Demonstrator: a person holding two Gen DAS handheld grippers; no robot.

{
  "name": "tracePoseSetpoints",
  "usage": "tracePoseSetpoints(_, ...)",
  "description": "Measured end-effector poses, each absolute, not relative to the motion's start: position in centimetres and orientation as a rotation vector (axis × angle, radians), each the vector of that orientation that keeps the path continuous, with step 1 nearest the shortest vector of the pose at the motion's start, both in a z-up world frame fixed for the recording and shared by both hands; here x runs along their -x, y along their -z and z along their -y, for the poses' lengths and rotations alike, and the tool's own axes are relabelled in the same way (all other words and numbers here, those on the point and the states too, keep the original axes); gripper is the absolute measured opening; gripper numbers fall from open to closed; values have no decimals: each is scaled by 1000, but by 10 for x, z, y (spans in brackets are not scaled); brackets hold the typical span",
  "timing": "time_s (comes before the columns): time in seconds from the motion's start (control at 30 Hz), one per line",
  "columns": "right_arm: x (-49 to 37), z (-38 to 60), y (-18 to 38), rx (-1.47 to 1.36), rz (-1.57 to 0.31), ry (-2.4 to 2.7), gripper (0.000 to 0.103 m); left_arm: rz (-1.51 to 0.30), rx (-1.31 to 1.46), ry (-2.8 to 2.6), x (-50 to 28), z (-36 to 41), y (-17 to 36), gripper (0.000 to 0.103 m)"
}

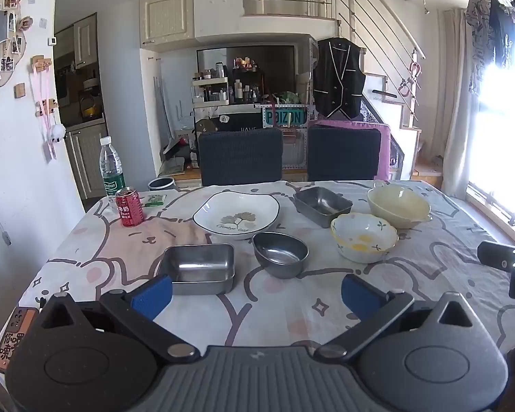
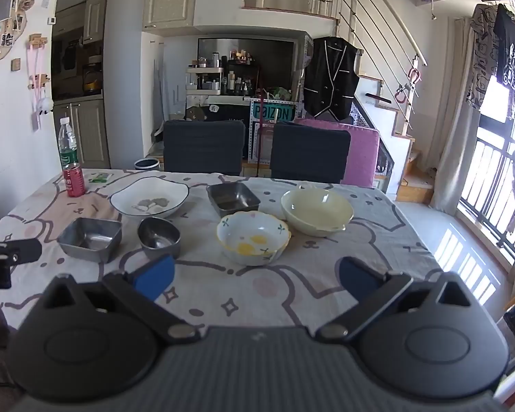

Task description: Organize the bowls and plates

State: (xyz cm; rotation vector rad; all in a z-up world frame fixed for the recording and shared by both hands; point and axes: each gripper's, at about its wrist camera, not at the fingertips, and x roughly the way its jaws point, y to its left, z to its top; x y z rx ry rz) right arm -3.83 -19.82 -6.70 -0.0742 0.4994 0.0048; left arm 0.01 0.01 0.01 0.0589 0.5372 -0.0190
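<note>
Several dishes stand on the table. A white leaf-print plate [image 1: 236, 215] [image 2: 149, 201] is at the back left. A square steel dish [image 1: 198, 267] [image 2: 90, 238] and a round steel bowl [image 1: 280, 254] [image 2: 159, 236] sit in front of it. A second steel dish [image 1: 322, 205] [image 2: 232, 198], a pale yellow bowl [image 1: 398, 206] [image 2: 316, 211] and a floral bowl [image 1: 363, 237] [image 2: 253, 237] are to the right. My left gripper [image 1: 255, 293] is open and empty, just short of the square steel dish. My right gripper [image 2: 255, 276] is open and empty, just short of the floral bowl.
A red can [image 1: 129, 206] [image 2: 74, 179] and a water bottle [image 1: 111, 168] [image 2: 67, 147] stand at the table's far left corner. Two dark chairs [image 1: 240, 156] [image 2: 310, 152] are behind the table. The table's [image 2: 377, 257] right edge faces a window.
</note>
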Motion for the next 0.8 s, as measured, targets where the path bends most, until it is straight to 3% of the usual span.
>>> tracePoseSetpoints(0.8,40,199,66,73,-497,0,103,-536,-55,23,0,-1,0,103)
